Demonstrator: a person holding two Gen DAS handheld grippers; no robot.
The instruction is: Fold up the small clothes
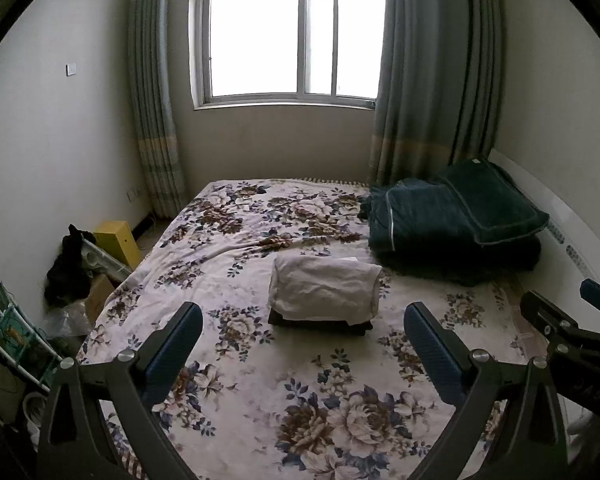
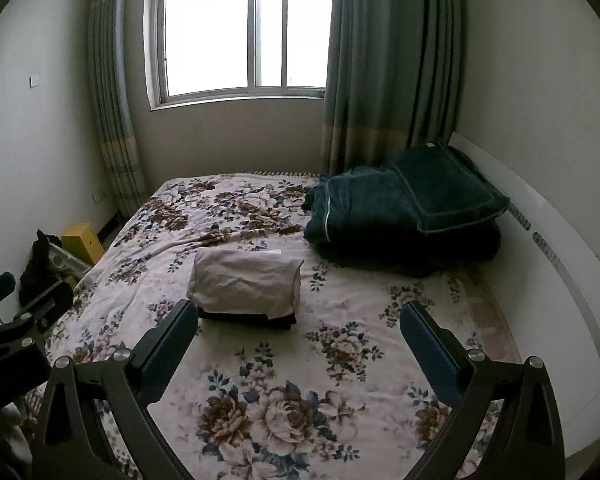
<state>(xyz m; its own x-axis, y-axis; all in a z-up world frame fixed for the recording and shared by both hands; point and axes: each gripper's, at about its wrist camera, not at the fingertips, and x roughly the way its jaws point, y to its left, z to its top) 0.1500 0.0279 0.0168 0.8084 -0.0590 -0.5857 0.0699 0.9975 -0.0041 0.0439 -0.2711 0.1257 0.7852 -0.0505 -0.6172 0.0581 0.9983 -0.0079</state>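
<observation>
A folded pale beige garment (image 1: 325, 290) lies on top of a folded dark garment (image 1: 320, 325) in the middle of the floral bed (image 1: 260, 360). The stack also shows in the right wrist view (image 2: 246, 286), with the dark piece (image 2: 248, 318) under it. My left gripper (image 1: 303, 316) is open and empty, held above the bed short of the stack. My right gripper (image 2: 299, 316) is open and empty, to the right of the stack. The right gripper also shows at the right edge of the left wrist view (image 1: 572, 320).
A dark green folded blanket and pillow (image 1: 456, 224) lie at the bed's far right by the white headboard (image 1: 560, 216). A yellow box (image 1: 118, 242), a black garment (image 1: 66, 268) and a rack (image 1: 8, 332) stand on the floor left of the bed.
</observation>
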